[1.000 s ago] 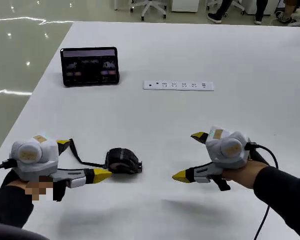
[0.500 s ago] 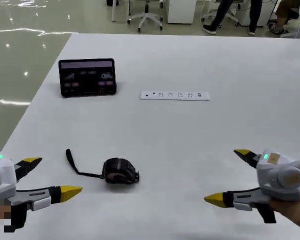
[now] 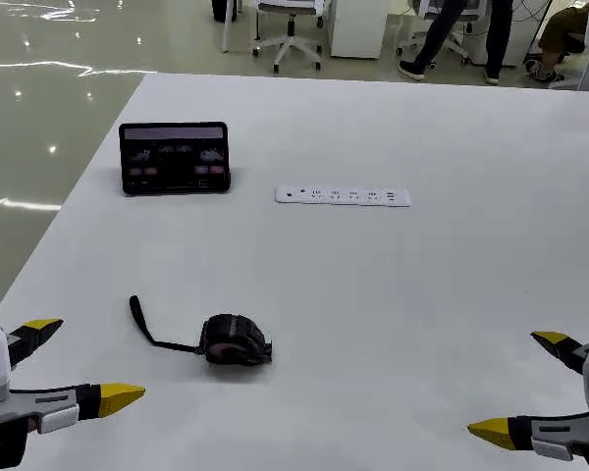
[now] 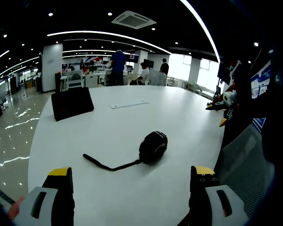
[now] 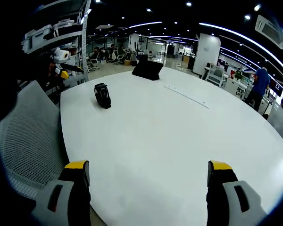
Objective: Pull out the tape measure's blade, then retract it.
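Observation:
A black tape measure [image 3: 236,340] lies on the white table [image 3: 373,275], its black wrist strap [image 3: 143,324] trailing left; no blade shows out of it. My left gripper [image 3: 79,363] is open at the lower left corner, well short of the tape measure [image 4: 153,146], which lies ahead between its yellow-tipped fingers [image 4: 60,172]. My right gripper [image 3: 530,388] is open at the lower right, far from the tape measure [image 5: 102,95]. Nothing is between either gripper's jaws.
A dark tablet [image 3: 175,157] stands propped at the back left. A white power strip [image 3: 343,196] lies flat mid-table. A grey mesh chair back [image 5: 26,141] sits at the near table edge. Office chairs and people's legs are beyond the far edge.
Both grippers have drawn apart and back toward the near corners, away from the tape measure. The tape measure has stayed in place. The head view has shifted.

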{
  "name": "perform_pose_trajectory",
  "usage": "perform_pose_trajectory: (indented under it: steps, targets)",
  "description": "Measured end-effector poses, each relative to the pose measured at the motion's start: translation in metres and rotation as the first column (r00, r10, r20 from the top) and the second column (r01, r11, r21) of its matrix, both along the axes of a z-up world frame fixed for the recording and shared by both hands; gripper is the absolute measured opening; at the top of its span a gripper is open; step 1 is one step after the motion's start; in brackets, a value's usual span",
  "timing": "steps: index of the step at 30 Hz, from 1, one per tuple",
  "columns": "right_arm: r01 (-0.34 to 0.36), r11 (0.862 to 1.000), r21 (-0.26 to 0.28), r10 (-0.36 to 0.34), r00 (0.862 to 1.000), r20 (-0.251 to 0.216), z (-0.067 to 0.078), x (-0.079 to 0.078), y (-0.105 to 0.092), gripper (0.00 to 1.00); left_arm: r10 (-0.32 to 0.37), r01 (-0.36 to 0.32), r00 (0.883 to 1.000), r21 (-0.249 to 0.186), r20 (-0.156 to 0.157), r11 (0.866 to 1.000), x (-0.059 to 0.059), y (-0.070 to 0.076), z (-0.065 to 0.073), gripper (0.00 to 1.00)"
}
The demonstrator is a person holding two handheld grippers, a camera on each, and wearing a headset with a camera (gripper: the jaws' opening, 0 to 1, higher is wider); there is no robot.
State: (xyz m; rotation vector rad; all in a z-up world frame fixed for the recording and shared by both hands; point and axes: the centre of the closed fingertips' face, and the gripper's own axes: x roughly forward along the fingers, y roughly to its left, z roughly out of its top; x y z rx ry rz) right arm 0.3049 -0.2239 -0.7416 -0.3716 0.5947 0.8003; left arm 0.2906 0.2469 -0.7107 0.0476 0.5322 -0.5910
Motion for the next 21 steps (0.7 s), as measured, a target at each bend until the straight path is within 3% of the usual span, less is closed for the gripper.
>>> perform_pose_trajectory:
  steps: [7, 14, 21]
  targets:
    - [0.003, 1.000, -0.016, -0.003, 1.000, -0.005, -0.005, -0.006, -0.002, 1.00, -0.007, 0.007, 1.000, 0.005, 0.001, 1.000, -0.003, 0.004, 0.001, 1.00]
    - [0.020, 1.000, -0.009, -0.020, 1.000, -0.008, 0.000, -0.013, -0.002, 1.00, -0.005, 0.005, 1.000, 0.010, -0.021, 1.000, -0.010, 0.005, -0.006, 1.00]
    - [0.016, 1.000, -0.014, -0.017, 1.000, -0.017, -0.007, -0.024, 0.000, 1.00, -0.004, 0.004, 0.999, 0.000, -0.035, 1.000, -0.017, 0.005, -0.012, 1.00]
